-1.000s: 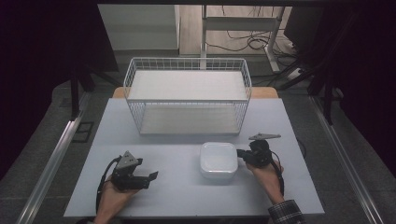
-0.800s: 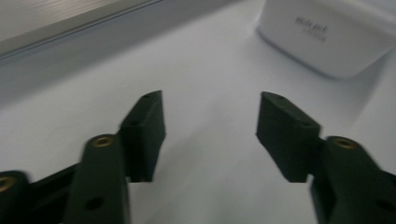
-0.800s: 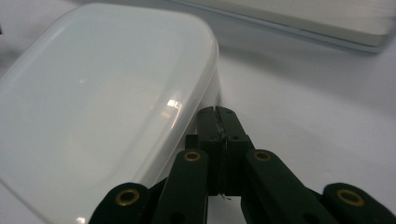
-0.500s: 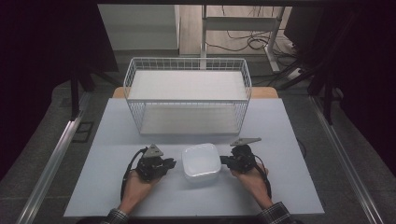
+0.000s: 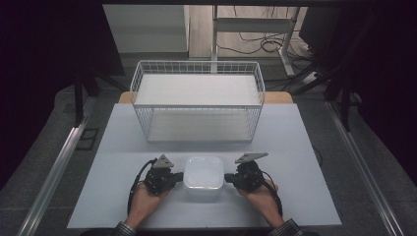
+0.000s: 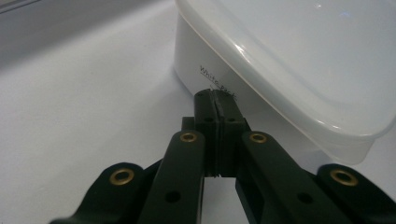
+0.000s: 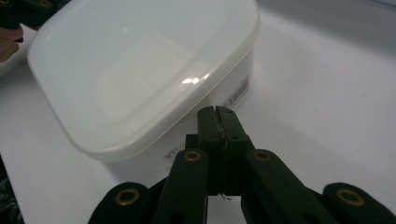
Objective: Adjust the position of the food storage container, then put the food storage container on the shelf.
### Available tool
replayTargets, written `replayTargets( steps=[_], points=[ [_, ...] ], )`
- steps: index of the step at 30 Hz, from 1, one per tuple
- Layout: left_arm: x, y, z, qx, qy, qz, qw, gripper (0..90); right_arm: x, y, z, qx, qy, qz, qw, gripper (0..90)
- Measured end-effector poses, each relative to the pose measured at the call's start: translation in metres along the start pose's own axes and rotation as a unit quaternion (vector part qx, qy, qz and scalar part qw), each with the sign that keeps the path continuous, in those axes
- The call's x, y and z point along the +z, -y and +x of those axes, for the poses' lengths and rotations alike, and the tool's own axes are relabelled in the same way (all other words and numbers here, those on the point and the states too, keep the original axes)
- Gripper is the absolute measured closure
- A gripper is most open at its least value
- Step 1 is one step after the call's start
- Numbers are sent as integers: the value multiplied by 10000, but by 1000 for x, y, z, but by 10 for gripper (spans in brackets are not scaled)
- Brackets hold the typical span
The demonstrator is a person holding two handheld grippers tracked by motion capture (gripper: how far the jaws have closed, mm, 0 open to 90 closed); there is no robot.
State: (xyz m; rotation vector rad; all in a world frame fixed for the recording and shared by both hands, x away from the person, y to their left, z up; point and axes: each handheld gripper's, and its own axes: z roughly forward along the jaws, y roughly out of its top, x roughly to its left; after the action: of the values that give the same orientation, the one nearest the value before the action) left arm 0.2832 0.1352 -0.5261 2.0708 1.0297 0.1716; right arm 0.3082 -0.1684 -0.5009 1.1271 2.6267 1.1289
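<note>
Container (image 6: 299, 60) cut off at frame edge; side print (image 6: 215, 80) partly hidden.

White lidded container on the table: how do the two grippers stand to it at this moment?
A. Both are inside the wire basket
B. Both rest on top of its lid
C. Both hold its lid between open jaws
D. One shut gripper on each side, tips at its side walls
D: the left gripper and right gripper flank the white container, jaws shut, tips at its side walls.
</note>
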Motion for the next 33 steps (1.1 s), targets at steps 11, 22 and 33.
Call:
replayTargets(
  steps=[11,22,33],
  points=[
    [-20,9,3,191,-232,-133,9995,536,-19,6,-13,-211,364,-337,9985,671],
    [-36,24,12,126,10,-199,9997,192,-37,19,-18,-305,206,-621,9974,160],
    [-35,23,13,281,21,-340,9990,48,-35,21,-21,-364,234,-724,9964,24]
  ],
)
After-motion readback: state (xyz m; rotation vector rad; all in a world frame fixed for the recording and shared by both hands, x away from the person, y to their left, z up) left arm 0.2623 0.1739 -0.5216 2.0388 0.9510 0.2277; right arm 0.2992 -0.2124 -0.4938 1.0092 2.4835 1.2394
